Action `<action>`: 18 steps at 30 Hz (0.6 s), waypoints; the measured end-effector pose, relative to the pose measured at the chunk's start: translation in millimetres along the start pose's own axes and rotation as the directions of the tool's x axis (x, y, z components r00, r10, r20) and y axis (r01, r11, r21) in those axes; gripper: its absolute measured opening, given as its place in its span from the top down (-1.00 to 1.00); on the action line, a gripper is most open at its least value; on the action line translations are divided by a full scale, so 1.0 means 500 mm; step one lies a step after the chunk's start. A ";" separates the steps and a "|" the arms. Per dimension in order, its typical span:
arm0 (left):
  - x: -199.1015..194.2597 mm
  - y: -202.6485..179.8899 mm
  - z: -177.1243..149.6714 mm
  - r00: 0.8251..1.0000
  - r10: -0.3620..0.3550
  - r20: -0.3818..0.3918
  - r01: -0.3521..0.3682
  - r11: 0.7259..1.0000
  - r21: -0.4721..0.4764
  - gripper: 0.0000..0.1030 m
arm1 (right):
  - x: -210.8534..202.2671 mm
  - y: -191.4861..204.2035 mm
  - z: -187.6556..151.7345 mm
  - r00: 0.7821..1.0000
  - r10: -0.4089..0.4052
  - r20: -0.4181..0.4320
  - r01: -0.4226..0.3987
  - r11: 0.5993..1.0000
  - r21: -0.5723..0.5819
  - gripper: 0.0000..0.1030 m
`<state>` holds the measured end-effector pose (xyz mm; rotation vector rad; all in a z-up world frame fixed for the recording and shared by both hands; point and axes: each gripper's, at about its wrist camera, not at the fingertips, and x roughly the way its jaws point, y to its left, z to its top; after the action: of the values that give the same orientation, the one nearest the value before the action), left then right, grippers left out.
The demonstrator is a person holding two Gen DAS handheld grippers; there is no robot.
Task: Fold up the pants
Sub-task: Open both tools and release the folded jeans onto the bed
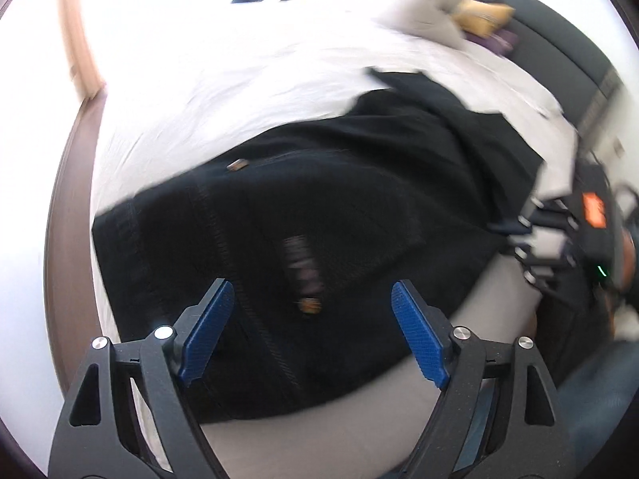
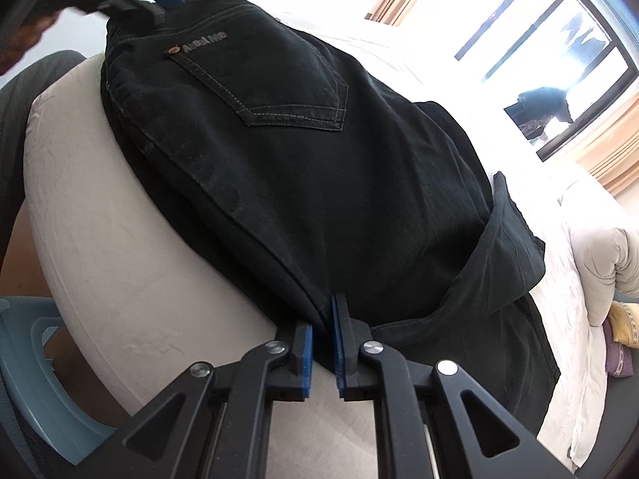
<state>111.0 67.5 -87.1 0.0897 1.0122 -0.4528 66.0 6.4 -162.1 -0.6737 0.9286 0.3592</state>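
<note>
Pinching black pants [image 2: 303, 183] edge w/ right gripper [image 2: 321, 343], pocket label [image 2: 204, 42] unreadable

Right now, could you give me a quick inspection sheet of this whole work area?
Surface: bed with a pale sheet.
Job's things: black pants lying on the bed, back pocket up, one part doubled over.
Clutter: pillow and yellow cloth at the far end.
Grippers: left tool open over the waistband; right tool shut on the pants' edge.
Cables: nothing seen.
Surroundings: window, curtains.
</note>
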 end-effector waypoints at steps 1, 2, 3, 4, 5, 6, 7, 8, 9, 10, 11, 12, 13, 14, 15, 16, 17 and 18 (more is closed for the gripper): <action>0.020 0.021 0.002 1.000 0.021 -0.018 -0.022 0.999 -0.037 -0.27 | 0.000 0.000 -0.001 1.000 0.003 0.001 -0.003 1.000 0.007 0.79; 0.047 0.044 0.001 0.998 0.042 -0.054 -0.045 0.997 -0.067 -0.19 | 0.000 -0.001 -0.001 1.000 0.006 0.000 -0.006 1.000 0.015 0.79; 0.069 0.061 -0.002 0.996 0.035 -0.079 -0.041 0.996 -0.082 -0.19 | 0.002 -0.002 -0.001 1.000 0.009 0.001 -0.009 1.000 0.019 0.79; 0.083 0.067 -0.005 0.997 0.025 -0.076 -0.031 0.996 -0.080 -0.22 | 0.004 -0.003 -0.001 1.000 0.010 0.001 -0.010 1.000 0.020 0.79; 0.089 0.062 -0.004 0.996 0.044 -0.075 -0.048 0.997 -0.058 -0.23 | 0.003 -0.003 -0.001 1.000 0.009 0.004 -0.009 1.000 0.020 0.79; 0.091 0.052 0.000 0.994 0.073 -0.080 -0.076 0.997 -0.035 -0.23 | 0.002 -0.004 -0.001 1.000 0.009 0.005 -0.009 1.000 0.021 0.78; 0.092 0.043 0.005 0.991 0.101 -0.084 -0.103 0.995 -0.017 -0.24 | 0.002 -0.005 -0.004 1.000 0.011 0.006 -0.011 1.000 0.021 0.77; 0.094 0.040 0.008 0.990 0.116 -0.084 -0.117 0.993 -0.010 -0.24 | 0.000 -0.006 -0.007 1.000 0.015 0.008 -0.015 1.000 0.024 0.75; 0.095 0.043 0.010 0.990 0.113 -0.080 -0.114 0.993 -0.017 -0.24 | -0.002 -0.008 -0.011 1.000 0.021 0.011 -0.021 0.999 0.031 0.72; 0.092 0.048 0.013 0.992 0.101 -0.077 -0.103 0.994 -0.031 -0.24 | -0.004 -0.012 -0.015 0.999 0.029 0.015 -0.030 0.999 0.044 0.71; 0.089 0.046 0.015 0.992 0.098 -0.078 -0.101 0.994 -0.035 -0.24 | -0.006 -0.017 -0.019 0.999 0.038 0.017 -0.039 0.998 0.057 0.70; 0.083 0.045 0.017 0.991 0.105 -0.084 -0.108 0.994 -0.030 -0.24 | -0.009 -0.021 -0.022 0.999 0.044 0.017 -0.045 0.997 0.067 0.66; 0.075 0.030 0.025 0.986 0.136 -0.092 -0.138 0.990 -0.009 -0.23 | -0.013 -0.024 -0.023 0.999 0.049 0.014 -0.050 0.996 0.074 0.61; 0.064 0.006 0.035 0.980 0.177 -0.086 -0.176 0.984 0.019 -0.23 | -0.018 -0.027 -0.025 0.998 0.056 0.011 -0.057 0.995 0.079 0.58; 0.053 -0.020 0.045 0.982 0.181 -0.060 -0.179 0.983 0.039 -0.23 | -0.022 -0.030 -0.026 0.998 0.067 0.010 -0.067 0.994 0.086 0.47; 0.030 -0.045 0.071 0.989 0.149 -0.012 -0.148 0.988 0.042 -0.23 | -0.025 -0.034 -0.026 0.996 0.084 0.009 -0.085 0.992 0.098 0.32; 0.020 -0.067 0.093 0.993 0.119 0.019 -0.119 0.992 0.041 -0.23 | -0.028 -0.039 -0.025 0.994 0.106 0.014 -0.107 0.988 0.115 0.22; 0.015 -0.086 0.116 0.995 0.090 0.043 -0.092 0.995 0.047 -0.23 | -0.031 -0.042 -0.024 0.992 0.121 0.023 -0.123 0.984 0.130 0.04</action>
<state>143.2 10.1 -56.5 0.1689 0.9527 -0.3942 61.7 -17.1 -146.6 -0.4938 0.9725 0.4076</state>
